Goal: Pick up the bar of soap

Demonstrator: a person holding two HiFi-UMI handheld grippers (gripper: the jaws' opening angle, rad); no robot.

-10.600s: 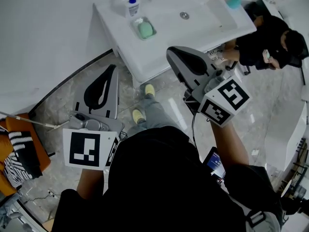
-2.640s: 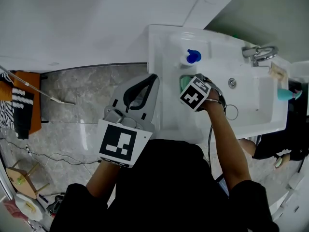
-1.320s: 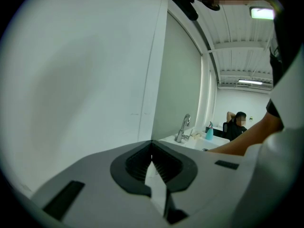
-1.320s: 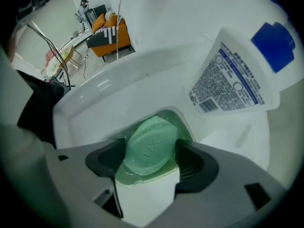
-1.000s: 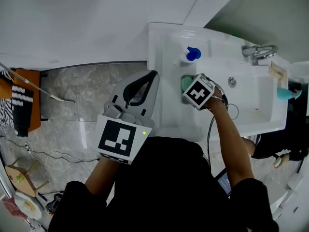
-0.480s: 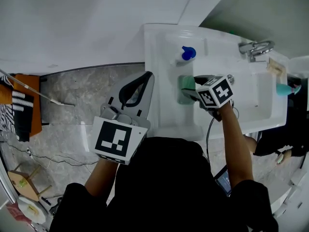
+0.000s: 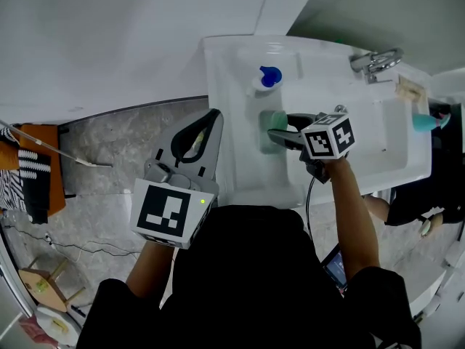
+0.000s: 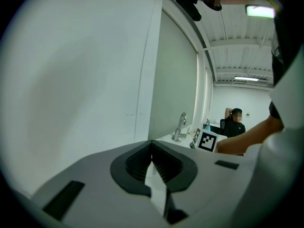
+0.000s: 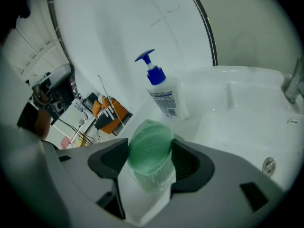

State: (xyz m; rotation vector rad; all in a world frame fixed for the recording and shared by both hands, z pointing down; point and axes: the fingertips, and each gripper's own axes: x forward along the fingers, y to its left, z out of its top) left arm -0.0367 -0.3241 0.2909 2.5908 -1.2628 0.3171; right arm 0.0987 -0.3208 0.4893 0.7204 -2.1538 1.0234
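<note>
Swung over since a second ago, from pointing down onto the soap spot to lying nearly level above the sink ledge: right gripper (image 7: 280, 128), with its marker cube (image 7: 328, 137) now facing up in the head view.

Jaws closed partway on the green bar of soap (image 9: 149, 145), one dark pad pressed against each side, broad oval face turned toward the gripper's own camera. Just under the soap, between the same jaws, a clear piece (image 9: 148, 182); hard to tell what it is.

Soap held over the ledge of the white sink (image 7: 232, 78), left of the basin. Beyond it, apart from it, an upright pump bottle (image 7: 265, 78) with a blue top, close to the white wall (image 7: 109, 35). Chrome tap (image 7: 374, 59) at the back of the basin, round drain (image 9: 269, 164) in the basin floor, small teal object (image 7: 423, 121) on the sink's right end.

Left gripper (image 7: 212, 115) held out over the grey marble floor (image 7: 109, 137), just beside the sink's left edge. Jaws closed, tips meeting, nothing between them. Seen past them in the left gripper view: plain wall, the tap, and the right gripper's cube.

At the far left, on the floor, an orange cloth (image 7: 45, 173) with black-and-white striped fabric on it. At the right, past the sink, a person (image 7: 421, 209) in dark clothes.
</note>
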